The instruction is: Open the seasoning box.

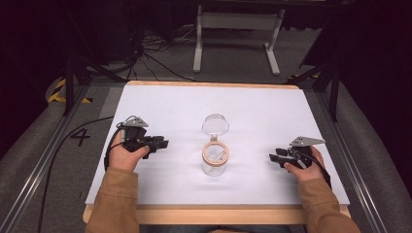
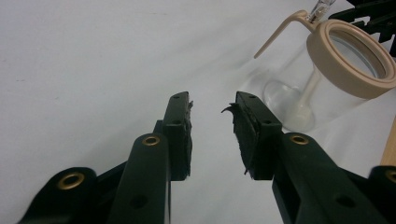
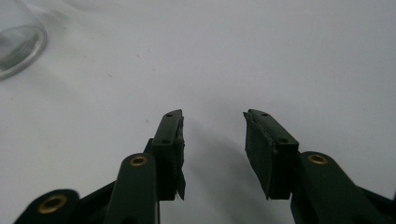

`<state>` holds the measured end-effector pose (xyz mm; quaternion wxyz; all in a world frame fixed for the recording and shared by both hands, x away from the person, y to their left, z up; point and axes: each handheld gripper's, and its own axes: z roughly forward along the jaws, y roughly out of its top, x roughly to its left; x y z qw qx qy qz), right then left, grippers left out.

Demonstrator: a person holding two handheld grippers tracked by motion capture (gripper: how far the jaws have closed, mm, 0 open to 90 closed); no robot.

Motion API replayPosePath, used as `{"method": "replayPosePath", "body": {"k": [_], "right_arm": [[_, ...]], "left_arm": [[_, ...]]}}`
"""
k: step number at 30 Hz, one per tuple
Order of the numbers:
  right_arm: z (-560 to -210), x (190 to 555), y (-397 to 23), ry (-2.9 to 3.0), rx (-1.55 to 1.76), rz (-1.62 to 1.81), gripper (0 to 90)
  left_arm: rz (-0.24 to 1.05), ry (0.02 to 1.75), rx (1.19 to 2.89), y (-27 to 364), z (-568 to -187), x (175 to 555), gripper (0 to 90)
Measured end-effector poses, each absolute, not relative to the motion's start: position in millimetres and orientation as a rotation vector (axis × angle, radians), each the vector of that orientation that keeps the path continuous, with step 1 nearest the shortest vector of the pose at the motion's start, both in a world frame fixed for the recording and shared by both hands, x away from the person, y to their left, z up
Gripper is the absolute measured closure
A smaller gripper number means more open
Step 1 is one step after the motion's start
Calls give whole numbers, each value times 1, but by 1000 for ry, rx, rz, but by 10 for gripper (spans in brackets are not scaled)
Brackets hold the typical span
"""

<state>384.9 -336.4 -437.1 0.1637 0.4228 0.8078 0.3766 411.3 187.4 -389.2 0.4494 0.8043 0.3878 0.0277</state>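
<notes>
Left tool (image 1: pixel 163 142): jaws apart, nothing between them, resting low over the white table (image 1: pixel 160 102) at its left side. It points toward the centre.

Centre: clear glass jar with a tan ring collar and hinged glass lid (image 1: pixel 214 158). It stands upright on the table, about midway between the two tools and touching neither. The clear round lid (image 1: pixel 215 124) is swung back behind the mouth, so the jar is open. In the left gripper view the jar (image 2: pixel 343 79) sits ahead and to the right of the jaws, near but off their line. Something pale stands or leans inside the glass; I can't tell what it is.

Right tool (image 1: pixel 273 158): jaws wide apart, empty, down close to the table at the right side, pointing in toward the jar. In the right gripper view just the jar's glass base (image 3: pixel 18 46) shows at the far upper left, well off the jaw line.

Progress, my read: the lid is already open and both tools are free of the jar, so the opening step looks done. If anything is left, it's closing or moving the jar, and either tool would first have to swing in toward it.
</notes>
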Motion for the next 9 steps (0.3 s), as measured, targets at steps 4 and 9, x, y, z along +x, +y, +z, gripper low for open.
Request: {"method": "replayPosePath", "body": {"k": [4,9], "right_arm": [[-439,382,-336,2284,1205,1062,542],[-439,384,-337,2252,1203,1067,509]], "left_arm": [[67,958,1991,186,-390,413,649],[78,960,2007,187,-392,411,621]]}}
